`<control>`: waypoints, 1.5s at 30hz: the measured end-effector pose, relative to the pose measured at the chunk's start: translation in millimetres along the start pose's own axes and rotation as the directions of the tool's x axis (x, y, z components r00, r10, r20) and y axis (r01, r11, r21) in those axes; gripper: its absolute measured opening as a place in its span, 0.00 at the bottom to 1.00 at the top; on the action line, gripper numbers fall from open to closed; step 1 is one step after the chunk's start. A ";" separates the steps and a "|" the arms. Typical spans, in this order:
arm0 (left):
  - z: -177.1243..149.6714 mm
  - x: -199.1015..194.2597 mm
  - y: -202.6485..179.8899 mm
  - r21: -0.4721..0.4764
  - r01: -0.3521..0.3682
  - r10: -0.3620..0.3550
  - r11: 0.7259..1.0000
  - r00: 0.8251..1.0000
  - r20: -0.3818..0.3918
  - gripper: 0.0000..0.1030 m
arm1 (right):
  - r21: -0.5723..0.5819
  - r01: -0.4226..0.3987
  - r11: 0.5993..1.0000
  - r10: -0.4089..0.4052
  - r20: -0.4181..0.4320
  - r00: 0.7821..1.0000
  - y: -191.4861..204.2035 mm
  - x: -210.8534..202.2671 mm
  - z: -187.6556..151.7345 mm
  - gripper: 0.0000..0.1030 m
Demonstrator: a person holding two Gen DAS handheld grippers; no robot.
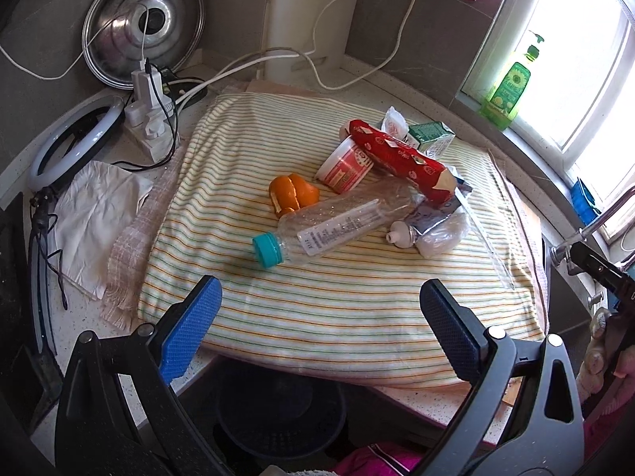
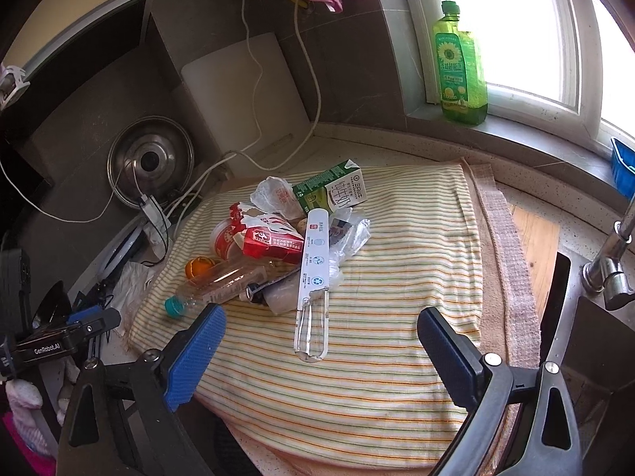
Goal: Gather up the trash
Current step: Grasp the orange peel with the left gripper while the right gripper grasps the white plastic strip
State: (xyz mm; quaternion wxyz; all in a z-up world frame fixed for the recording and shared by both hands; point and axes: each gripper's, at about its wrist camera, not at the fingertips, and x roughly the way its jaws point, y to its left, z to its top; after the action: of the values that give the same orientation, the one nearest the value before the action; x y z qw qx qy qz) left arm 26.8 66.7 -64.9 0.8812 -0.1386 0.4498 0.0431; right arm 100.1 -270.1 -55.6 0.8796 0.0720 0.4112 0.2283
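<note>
A pile of trash lies on a striped cloth (image 1: 317, 309): a clear plastic bottle (image 1: 337, 224) with a teal cap, orange peel (image 1: 291, 194), a red-and-white cup (image 1: 345, 164), a red carton (image 1: 405, 158), a green milk carton (image 1: 430, 139), a squeezed tube (image 1: 420, 230) and a long clear plastic package (image 2: 311, 277). My left gripper (image 1: 321, 321) is open and empty, near the cloth's front edge, short of the bottle. My right gripper (image 2: 321, 341) is open and empty, with the clear package's near end between its fingers' line.
A dark round bin (image 1: 278, 408) sits below the counter's front edge. A power strip with chargers and cables (image 1: 151, 119), a ring light (image 1: 75, 139), a pot lid (image 1: 143, 31) and white paper (image 1: 95, 214) lie left. A green soap bottle (image 2: 460, 59) stands on the windowsill; a tap (image 2: 611, 261) is right.
</note>
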 end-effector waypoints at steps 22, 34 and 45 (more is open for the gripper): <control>79.9 109.5 56.9 -0.079 -0.043 0.029 0.996 0.986 -0.164 0.77 | 0.100 -0.166 0.981 0.187 -0.254 0.949 -28.6 105.8 40.1 0.80; 96.8 115.3 70.6 -0.104 -0.028 0.012 0.994 0.989 -0.144 0.77 | 0.101 -0.152 0.983 0.173 -0.261 0.950 -35.7 110.2 36.1 0.80; 106.3 157.4 63.3 -0.228 0.043 -0.104 0.973 0.960 -0.261 0.51 | 0.068 -0.177 0.982 0.190 -0.293 0.937 -29.5 125.4 40.3 0.80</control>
State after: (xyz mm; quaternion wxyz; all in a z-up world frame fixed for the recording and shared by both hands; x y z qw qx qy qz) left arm 190.2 149.8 -145.4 0.7914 -0.2567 0.5533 0.0402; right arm 210.6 -236.0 -125.2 0.7807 0.0928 0.5351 0.3091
